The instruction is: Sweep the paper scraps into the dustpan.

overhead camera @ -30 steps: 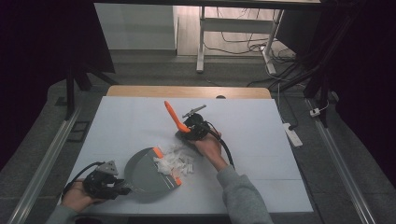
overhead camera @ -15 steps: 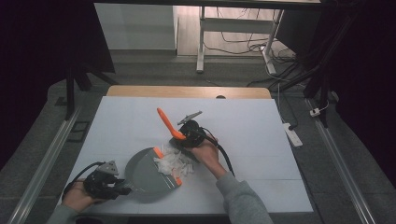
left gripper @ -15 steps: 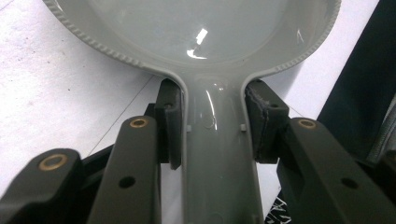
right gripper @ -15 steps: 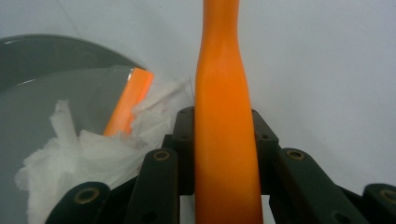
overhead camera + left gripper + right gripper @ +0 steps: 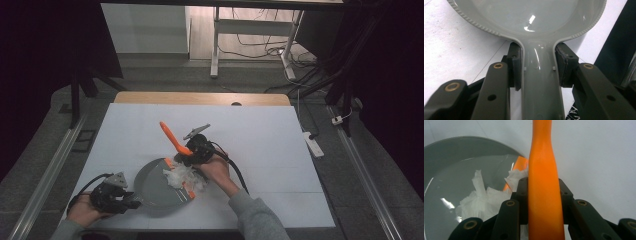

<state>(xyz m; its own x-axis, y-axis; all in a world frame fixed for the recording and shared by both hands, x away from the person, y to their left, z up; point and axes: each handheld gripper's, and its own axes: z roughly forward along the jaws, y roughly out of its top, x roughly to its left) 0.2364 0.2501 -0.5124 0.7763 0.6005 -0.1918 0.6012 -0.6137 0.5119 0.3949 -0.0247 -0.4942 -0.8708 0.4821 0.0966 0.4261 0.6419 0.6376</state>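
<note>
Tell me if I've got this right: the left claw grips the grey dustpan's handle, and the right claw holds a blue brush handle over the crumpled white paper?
Not quite: the brush handle is orange, not blue, as the right gripper view shows. The rest holds: the left claw clamps the grey dustpan by its handle, and the right claw holds the brush over the crumpled white paper.

Grey dustpan [image 5: 529, 20] bowl was cut off at top edge in left gripper view; its handle [image 5: 540, 85] ran out the bottom edge. Orange handle [image 5: 543, 182] was cropped top and bottom in right gripper view, its far end out of frame. White crumpled paper [image 5: 184, 176] hid part of the dustpan's orange lip in high view. Person's left hand [image 5: 85, 212] was cut by the bottom edge.
</note>
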